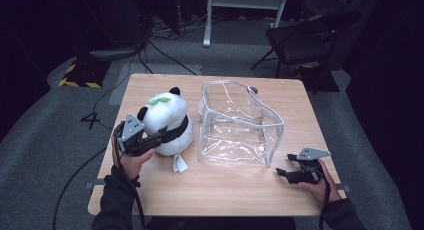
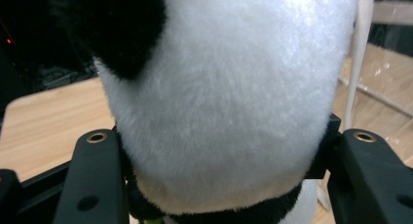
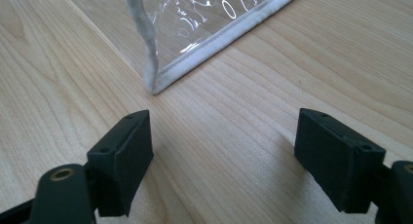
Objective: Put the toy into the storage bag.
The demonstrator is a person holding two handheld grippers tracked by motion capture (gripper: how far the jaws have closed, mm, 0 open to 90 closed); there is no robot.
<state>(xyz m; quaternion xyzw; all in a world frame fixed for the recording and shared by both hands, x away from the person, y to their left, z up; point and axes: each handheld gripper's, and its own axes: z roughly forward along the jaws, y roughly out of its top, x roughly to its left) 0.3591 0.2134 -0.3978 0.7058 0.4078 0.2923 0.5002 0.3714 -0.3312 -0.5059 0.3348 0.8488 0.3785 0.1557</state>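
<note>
Two jaws of the left gripper (image 1: pixel 159 138) pinched the plush panda (image 1: pixel 167 121). The right gripper (image 3: pixel 224 156) stood spread, the clear pouch (image 1: pixel 240 125) just ahead

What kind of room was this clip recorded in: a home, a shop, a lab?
Most likely a lab or recording studio, not a home. A lone wooden table stands lit on grey carpet with darkness all round, loose cables trail across the floor, and a black-and-yellow hazard-striped base sits beyond it.

Plush panda (image 1: pixel 167 122) on table (image 1: pixel 210 190), left of clear pouch (image 1: pixel 240 125)
</note>
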